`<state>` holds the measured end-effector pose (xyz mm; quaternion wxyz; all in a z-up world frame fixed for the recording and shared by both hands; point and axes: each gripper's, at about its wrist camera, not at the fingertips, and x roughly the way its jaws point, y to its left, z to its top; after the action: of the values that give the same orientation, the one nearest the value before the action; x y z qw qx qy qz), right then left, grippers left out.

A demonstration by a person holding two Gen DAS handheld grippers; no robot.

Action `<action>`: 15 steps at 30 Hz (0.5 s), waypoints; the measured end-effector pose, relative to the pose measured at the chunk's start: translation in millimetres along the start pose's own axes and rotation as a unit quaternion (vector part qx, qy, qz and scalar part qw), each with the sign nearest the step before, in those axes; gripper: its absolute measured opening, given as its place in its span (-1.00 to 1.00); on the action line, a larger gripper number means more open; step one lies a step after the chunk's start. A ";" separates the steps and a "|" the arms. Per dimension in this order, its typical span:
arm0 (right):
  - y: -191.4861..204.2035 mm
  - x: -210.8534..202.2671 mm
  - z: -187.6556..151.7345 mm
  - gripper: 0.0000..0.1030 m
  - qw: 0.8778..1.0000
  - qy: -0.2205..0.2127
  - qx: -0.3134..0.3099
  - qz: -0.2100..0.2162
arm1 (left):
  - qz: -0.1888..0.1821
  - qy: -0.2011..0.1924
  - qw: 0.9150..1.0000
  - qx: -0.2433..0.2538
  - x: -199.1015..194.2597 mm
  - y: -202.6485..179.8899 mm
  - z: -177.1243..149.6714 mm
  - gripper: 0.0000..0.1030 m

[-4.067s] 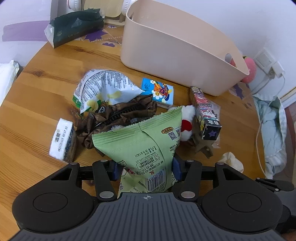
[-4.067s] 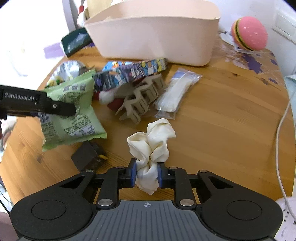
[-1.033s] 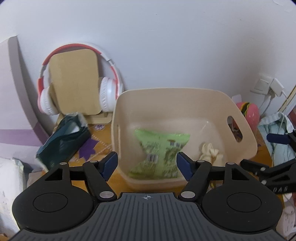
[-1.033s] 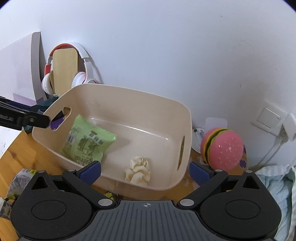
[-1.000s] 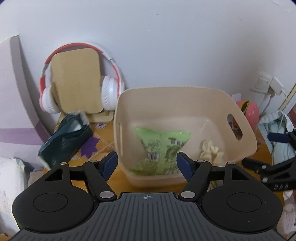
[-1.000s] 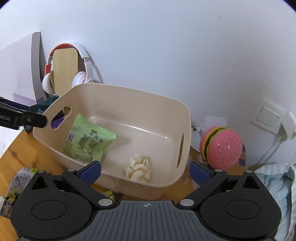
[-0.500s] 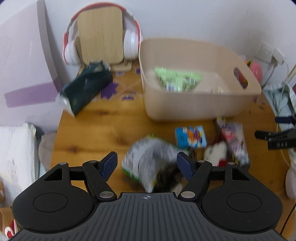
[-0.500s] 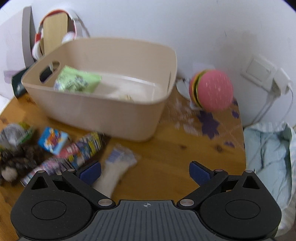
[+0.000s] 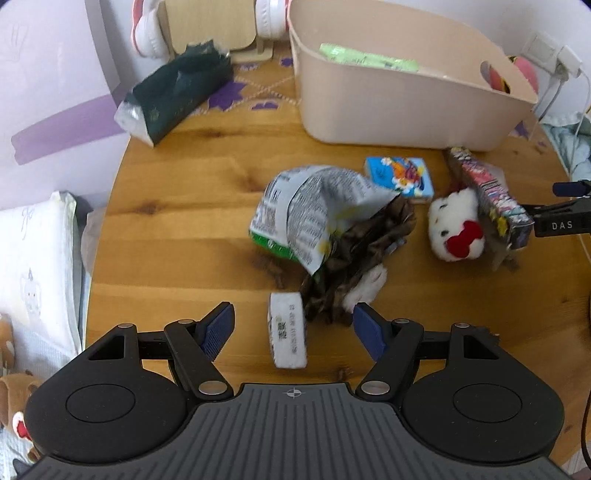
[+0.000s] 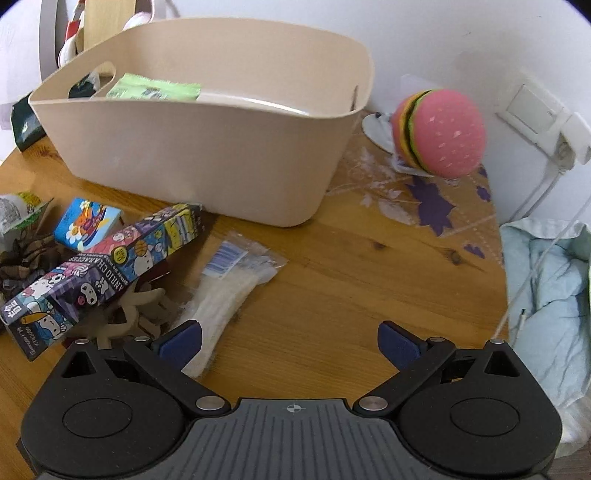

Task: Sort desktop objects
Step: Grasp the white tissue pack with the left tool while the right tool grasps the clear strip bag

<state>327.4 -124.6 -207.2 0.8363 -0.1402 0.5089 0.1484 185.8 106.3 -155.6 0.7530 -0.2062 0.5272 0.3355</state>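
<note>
The beige basket [image 9: 388, 103] [image 10: 207, 155] stands at the back of the round wooden table and holds a green snack bag [image 9: 369, 59] [image 10: 155, 90]. My left gripper [image 9: 293, 326] is open and empty, low over a small white packet [image 9: 288, 339], with a brown scrunchie [image 9: 362, 254] and a silver snack bag [image 9: 314, 206] just beyond. My right gripper [image 10: 290, 341] is open and empty above the table, its left finger over a clear packet of white sticks [image 10: 225, 295]. A cartoon box [image 10: 99, 273] [image 9: 487, 195] lies on a beige hair claw [image 10: 129, 314].
A small blue box [image 9: 400, 177] [image 10: 86, 223] and a white plush toy [image 9: 456, 232] lie among the clutter. A dark tissue pack [image 9: 177, 99] and headphones on a stand [image 9: 207, 26] are at the back left. A burger toy [image 10: 439, 133] sits right of the basket. Bedding [image 10: 546, 295] lies past the right table edge.
Both grippers dropped the green bag and the cream scrunchie into the basket, then pulled back and down from the basket to just above the clutter, open and empty.
</note>
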 end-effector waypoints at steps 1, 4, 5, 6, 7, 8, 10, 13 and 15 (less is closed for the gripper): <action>2.4 2.5 0.2 1.00 1.000 0.002 -0.002 0.000 | 0.002 0.003 1.000 -0.003 2.2 1.1 -0.4 0.41; 8.8 8.8 1.3 1.00 1.000 0.003 -0.006 0.005 | 0.007 0.010 1.000 -0.009 7.3 4.5 -1.1 0.41; 10.7 9.5 2.4 1.00 1.000 0.000 -0.005 0.008 | 0.008 0.012 1.000 -0.010 8.9 5.6 -1.2 0.41; 12.1 10.6 3.6 1.00 1.000 0.001 -0.004 0.009 | 0.009 0.014 1.000 -0.011 10.8 6.2 -1.4 0.41; 13.5 12.1 4.8 1.00 1.000 0.003 -0.005 0.010 | 0.011 0.016 1.000 -0.013 12.7 6.2 -1.6 0.41; 15.2 14.1 6.3 1.00 1.000 0.005 -0.006 0.012 | 0.012 0.019 1.000 -0.013 14.8 6.8 -1.5 0.41; 17.4 16.8 8.4 1.00 1.000 0.006 -0.004 0.016 | 0.012 0.023 1.000 -0.018 18.8 7.2 -1.6 0.41; 18.3 21.6 10.9 1.00 1.000 0.010 0.007 0.022 | 0.013 0.029 0.999 -0.020 25.5 7.8 -1.5 0.41; 19.2 25.4 12.8 0.96 0.999 0.014 0.020 0.030 | 0.012 0.031 0.999 -0.021 29.1 8.0 -1.2 0.40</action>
<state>341.3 -99.4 -225.8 0.8267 -0.1103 0.5277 0.1610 185.6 119.4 -182.9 0.7279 -0.2262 0.5450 0.3491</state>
